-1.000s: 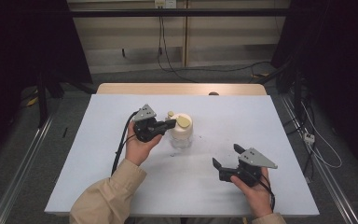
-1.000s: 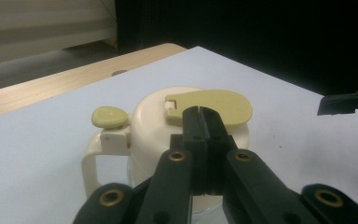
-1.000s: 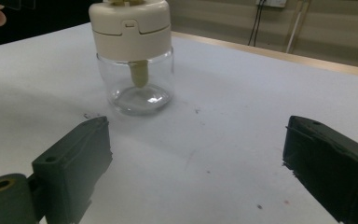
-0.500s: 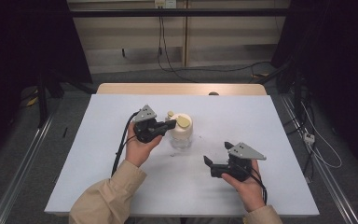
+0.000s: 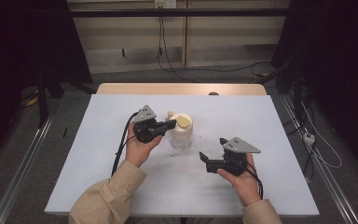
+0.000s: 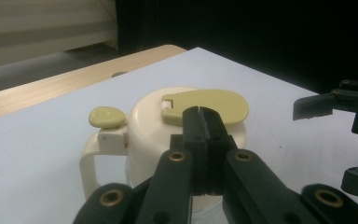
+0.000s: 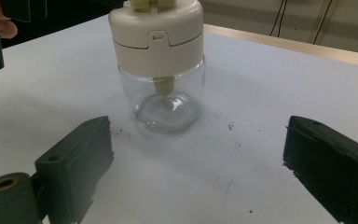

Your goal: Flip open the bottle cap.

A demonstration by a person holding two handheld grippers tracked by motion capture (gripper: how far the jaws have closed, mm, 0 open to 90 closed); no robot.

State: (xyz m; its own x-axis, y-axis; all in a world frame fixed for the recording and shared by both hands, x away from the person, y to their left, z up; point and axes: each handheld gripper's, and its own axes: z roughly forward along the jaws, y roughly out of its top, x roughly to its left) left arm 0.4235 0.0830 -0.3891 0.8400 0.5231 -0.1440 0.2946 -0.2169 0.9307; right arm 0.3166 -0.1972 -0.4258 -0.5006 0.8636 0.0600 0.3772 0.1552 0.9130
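Right hand-held gripper (image 5: 206, 161), jaws spread wide, faces the upright jar (image 7: 161, 70) just far-left of it (left hand-held gripper (image 6: 200, 122), pressed together, rests at its lid (image 6: 205, 105)).

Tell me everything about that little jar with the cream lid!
The jar stands upright on the white table. Its body looks like clear glass and seems empty. A cream plastic-looking cap has a yellowish flap, a small button and a side handle. The left gripper, jaws shut, sits at the lid's top.

Left gripper (image 5: 171, 124): jaws pressed together, pointing right. Right gripper (image 5: 204, 161): jaws spread wide, pointing left.
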